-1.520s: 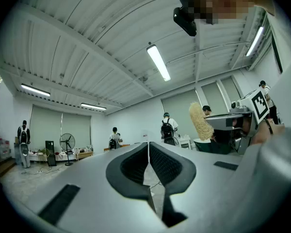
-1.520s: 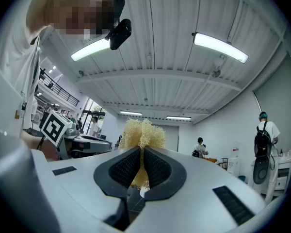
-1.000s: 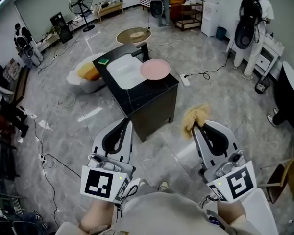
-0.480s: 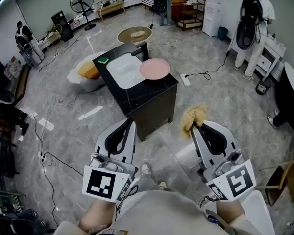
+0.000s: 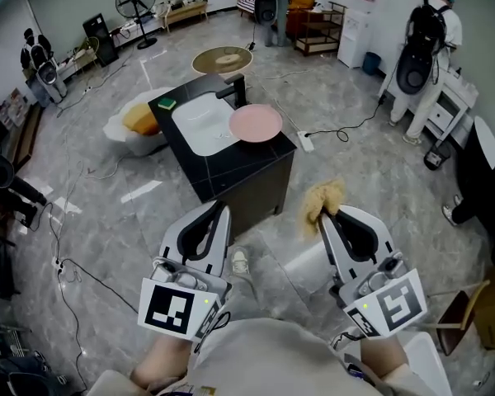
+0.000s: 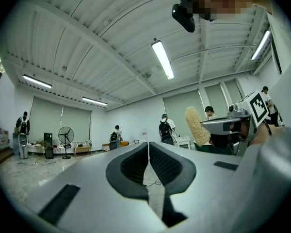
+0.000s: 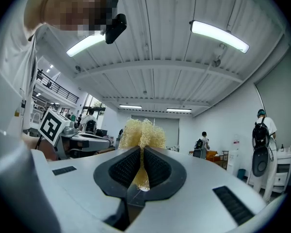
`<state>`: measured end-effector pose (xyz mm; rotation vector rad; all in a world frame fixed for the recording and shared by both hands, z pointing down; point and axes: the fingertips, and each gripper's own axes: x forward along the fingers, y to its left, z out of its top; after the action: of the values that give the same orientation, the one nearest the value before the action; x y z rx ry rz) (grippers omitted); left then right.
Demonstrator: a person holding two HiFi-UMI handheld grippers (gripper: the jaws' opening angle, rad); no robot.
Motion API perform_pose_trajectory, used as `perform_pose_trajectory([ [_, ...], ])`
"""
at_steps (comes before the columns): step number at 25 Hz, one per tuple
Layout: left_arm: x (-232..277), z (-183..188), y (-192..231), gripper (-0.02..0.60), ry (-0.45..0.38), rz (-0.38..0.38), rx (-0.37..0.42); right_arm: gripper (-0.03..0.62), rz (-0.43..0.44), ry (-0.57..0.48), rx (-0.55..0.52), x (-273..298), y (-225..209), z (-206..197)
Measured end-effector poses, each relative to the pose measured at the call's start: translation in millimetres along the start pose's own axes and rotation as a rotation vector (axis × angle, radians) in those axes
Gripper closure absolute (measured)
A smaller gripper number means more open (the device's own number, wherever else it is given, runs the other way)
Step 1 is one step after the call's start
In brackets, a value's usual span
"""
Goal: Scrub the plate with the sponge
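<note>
You've shuffled a step closer to the black stand (image 5: 239, 167) since a second ago, so this is only the approach. The left gripper (image 5: 217, 211) is closed on nothing, and the right gripper (image 5: 324, 219) is clamped on the yellow sponge (image 5: 322, 196). The floor tub (image 5: 120, 132) holds something yellow. The sink (image 5: 200, 126) looks empty, with the pink plate (image 5: 256, 123) at its right edge.

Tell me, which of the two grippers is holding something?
The right gripper: its jaws pinch a yellowish, mesh-like sponge. The left gripper is shut with nothing between its jaws.
</note>
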<state>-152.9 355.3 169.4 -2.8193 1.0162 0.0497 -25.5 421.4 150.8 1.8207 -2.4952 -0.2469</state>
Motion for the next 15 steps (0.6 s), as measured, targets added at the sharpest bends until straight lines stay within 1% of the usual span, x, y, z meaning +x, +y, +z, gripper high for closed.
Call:
perform_pose_trajectory([
  [8, 54.4, -15.8, 55.3, 0.554, -0.012, 0.015, -0.016, 0.548, -0.023, 0.045, -0.003, 62.9, -32.2, -27.7],
  [11, 79.5, -29.9, 82.1, 0.554, 0.007, 0.027, -0.05, 0.548, -0.02, 0.074, 0.008, 95.6, -44.4, -40.9],
  [15, 123.4, -42.8, 116.8, 0.554, 0.032, 0.014, -0.044, 0.548, -0.013, 0.097, -0.005, 146.5, -65.5, -46.8],
])
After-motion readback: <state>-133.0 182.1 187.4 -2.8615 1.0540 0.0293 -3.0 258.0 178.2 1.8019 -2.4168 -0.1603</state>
